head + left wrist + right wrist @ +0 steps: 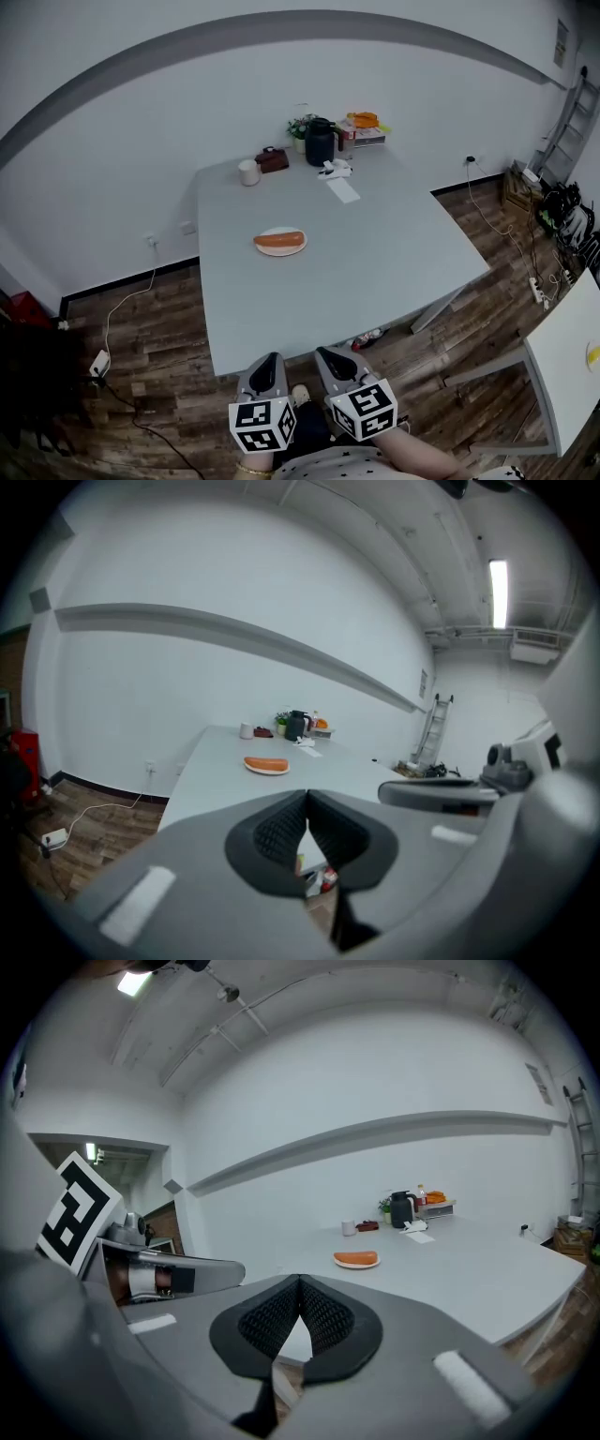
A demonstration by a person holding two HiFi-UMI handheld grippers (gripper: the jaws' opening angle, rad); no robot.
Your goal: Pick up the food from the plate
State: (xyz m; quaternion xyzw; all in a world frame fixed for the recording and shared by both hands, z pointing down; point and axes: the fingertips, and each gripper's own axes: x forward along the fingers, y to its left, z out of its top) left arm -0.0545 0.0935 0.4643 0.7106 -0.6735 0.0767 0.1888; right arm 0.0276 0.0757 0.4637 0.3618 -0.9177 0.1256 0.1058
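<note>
An orange sausage (279, 240) lies on a small white plate (281, 250) near the middle of the grey table (375, 262). The same sausage (266, 763) shows far off in the left gripper view, and the sausage (355, 1258) also shows in the right gripper view. My left gripper (269, 361) and right gripper (330, 357) hang side by side below the table's near edge, well short of the plate. Both are shut with nothing between their jaws. In its own view the left gripper (307, 801) has its pads touching; the right gripper (300, 1286) looks the same.
At the table's far end stand a black jug (320, 142), a white cup (248, 172), a dark box (273, 160), a small plant (300, 127), papers (342, 190) and orange items (364, 121). A second white table (572, 356) is at right. Cables (122, 309) lie on the wooden floor.
</note>
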